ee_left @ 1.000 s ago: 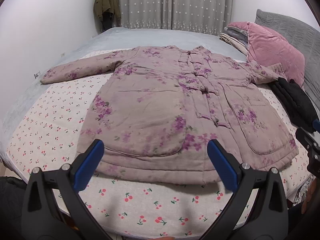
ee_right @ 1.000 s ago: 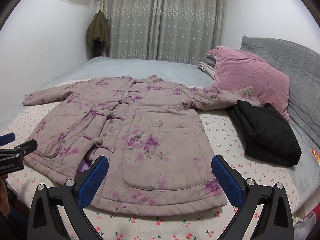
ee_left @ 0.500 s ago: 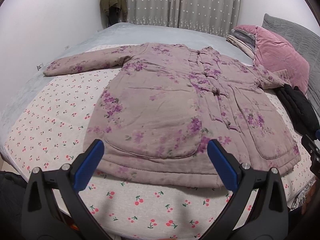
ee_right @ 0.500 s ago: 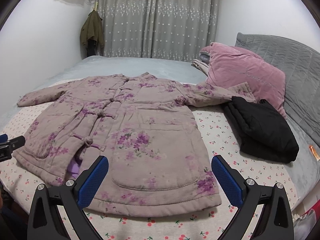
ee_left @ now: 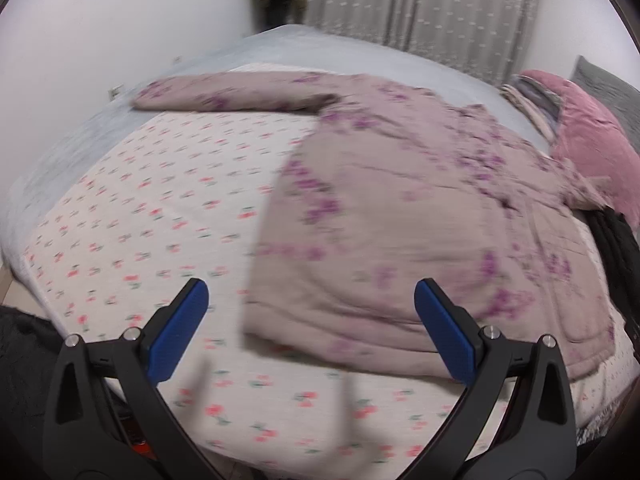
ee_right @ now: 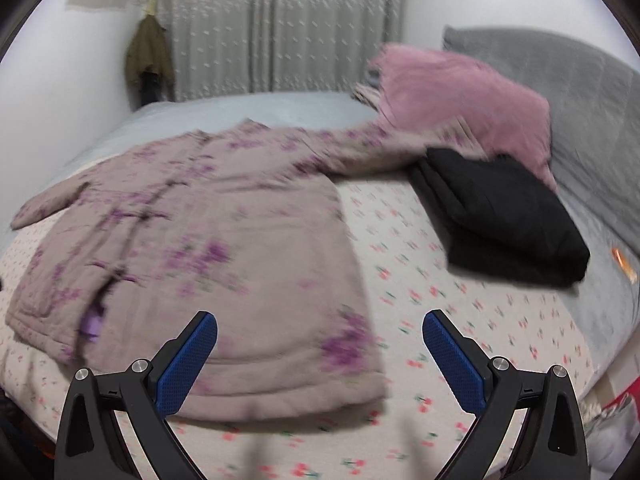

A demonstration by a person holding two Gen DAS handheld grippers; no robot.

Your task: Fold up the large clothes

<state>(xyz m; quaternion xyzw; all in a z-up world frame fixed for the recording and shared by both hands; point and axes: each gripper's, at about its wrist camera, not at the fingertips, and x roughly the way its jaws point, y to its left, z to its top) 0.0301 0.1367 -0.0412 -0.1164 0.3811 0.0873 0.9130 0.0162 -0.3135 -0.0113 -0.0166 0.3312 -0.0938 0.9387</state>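
Observation:
A padded mauve coat [ee_left: 400,216] with purple flowers lies spread flat, front up, on the cherry-print sheet [ee_left: 152,216]. Its left sleeve [ee_left: 224,96] stretches toward the wall. My left gripper [ee_left: 311,320] is open above the coat's lower left corner, holding nothing. In the right wrist view the same coat [ee_right: 208,248] fills the left half, its right sleeve [ee_right: 372,148] reaching toward the pillow. My right gripper [ee_right: 320,344] is open over the coat's lower right corner and the sheet [ee_right: 440,300]. Both views are motion-blurred.
A folded black garment [ee_right: 504,216] lies right of the coat, against a pink pillow [ee_right: 460,88] and a grey headboard [ee_right: 580,92]. Folded linens [ee_left: 532,108] sit behind the pillow. A wall runs along the bed's left side; curtains [ee_right: 280,28] and a hanging green jacket [ee_right: 150,60] stand at the back.
Both grippers have swung outward: the left view has shifted left toward the coat's left edge, the right view right toward its right edge. The coat has not moved. Both grippers stay open.

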